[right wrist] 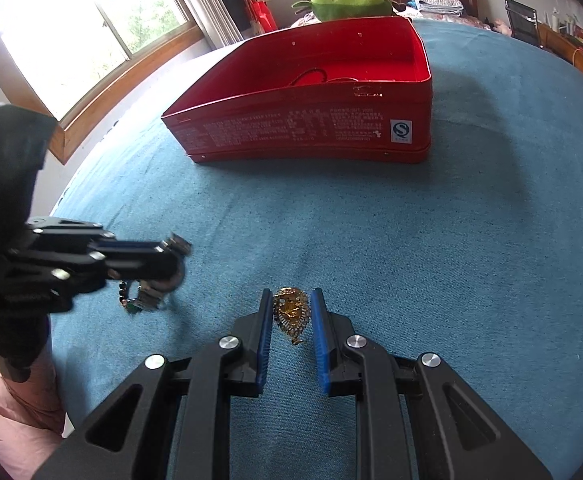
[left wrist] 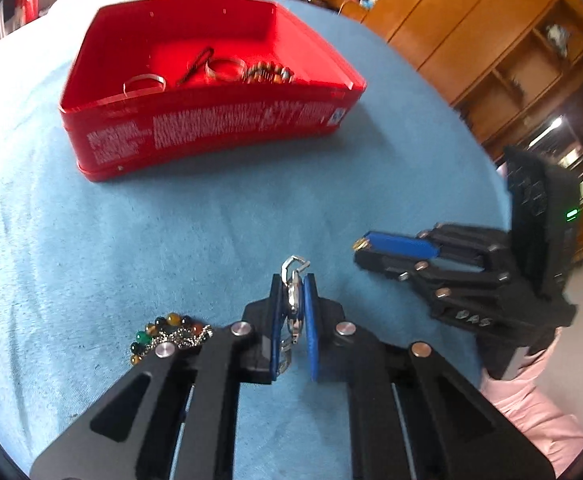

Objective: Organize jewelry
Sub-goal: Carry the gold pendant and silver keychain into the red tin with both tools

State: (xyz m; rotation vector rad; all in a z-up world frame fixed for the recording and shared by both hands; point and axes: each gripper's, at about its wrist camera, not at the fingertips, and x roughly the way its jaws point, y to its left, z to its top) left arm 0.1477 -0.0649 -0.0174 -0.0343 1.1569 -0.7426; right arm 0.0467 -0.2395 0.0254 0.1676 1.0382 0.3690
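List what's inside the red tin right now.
Left wrist view: the red tin holds two silver bangles, a dark cord and a multicoloured bead bracelet on its floor. The near wall hides the front strip of the floor, so anything there is unseen.

One red tin [left wrist: 211, 128] stands far on the blue bed cover [left wrist: 171, 232]. Inside it: two silver bangles [left wrist: 144, 82], one beaded bracelet [left wrist: 267, 72], one dark cord [left wrist: 197, 65]. Near: one beaded bracelet [left wrist: 163, 330], one silver clasp piece [left wrist: 293, 292], one gold brooch [right wrist: 291, 312]. Two grippers [left wrist: 294, 280]. One green plush toy [right wrist: 351, 3].
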